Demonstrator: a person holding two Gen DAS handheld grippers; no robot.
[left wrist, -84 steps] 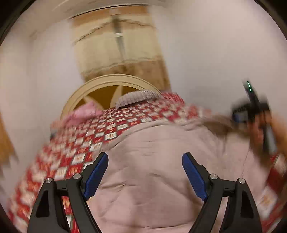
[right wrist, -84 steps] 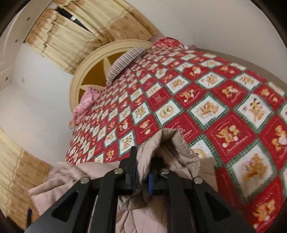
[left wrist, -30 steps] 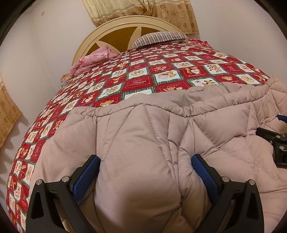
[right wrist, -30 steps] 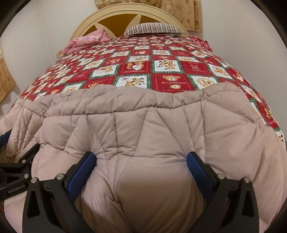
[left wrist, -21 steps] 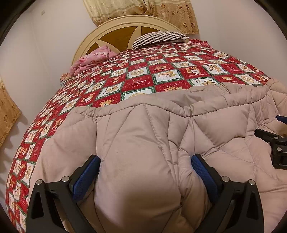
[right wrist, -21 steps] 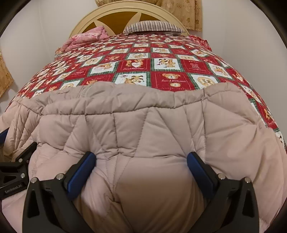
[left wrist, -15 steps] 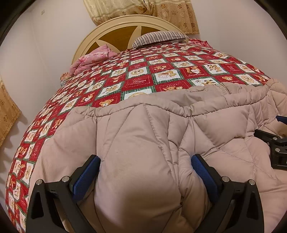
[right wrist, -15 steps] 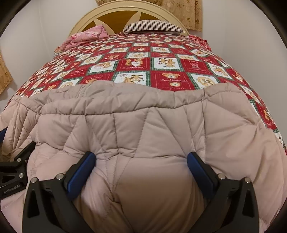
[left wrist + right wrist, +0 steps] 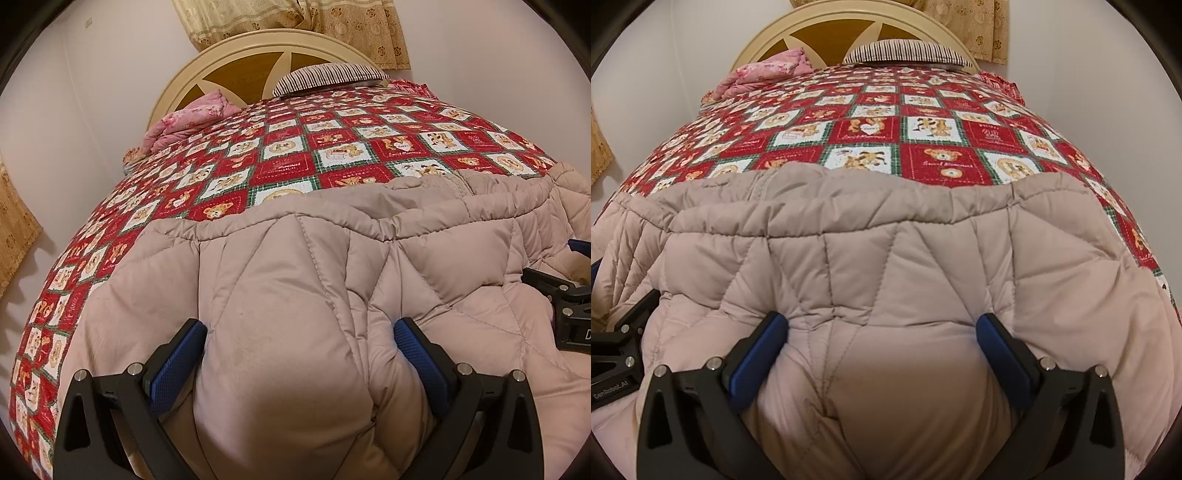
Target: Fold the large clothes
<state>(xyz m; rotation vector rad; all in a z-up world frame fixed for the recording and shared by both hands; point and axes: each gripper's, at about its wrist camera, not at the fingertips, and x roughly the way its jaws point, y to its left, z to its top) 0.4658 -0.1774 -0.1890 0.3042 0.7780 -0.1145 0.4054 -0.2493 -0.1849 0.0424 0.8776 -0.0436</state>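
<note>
Left claw (image 9: 300,349): jaws spread wide, pressed into a bulge of the coat (image 9: 332,280); blue pads sit either side of the puff, nothing pinched.
Coat: pale quilted puffer spread flat across the near end of the bed (image 9: 280,155), its stitched band edge running side to side, facing the headboard (image 9: 236,55).
Long axis: seems to lie across the bed, from one claw to the other; the far edge is straight ahead of both.
Right claw (image 9: 881,339): jaws equally wide, pushed into the coat's right half, holding nothing.
Spacing: the claws sit side by side, near each other; each shows at the other view's edge.
Nearer claw: neither, both about equally short of the band edge.
Next move, as I judge it: close on the near fabric and carry it forward over that edge, both claws level, or the fold skews.
Beyond: striped pillow (image 9: 908,51), pink bedding (image 9: 764,70), well clear.
</note>
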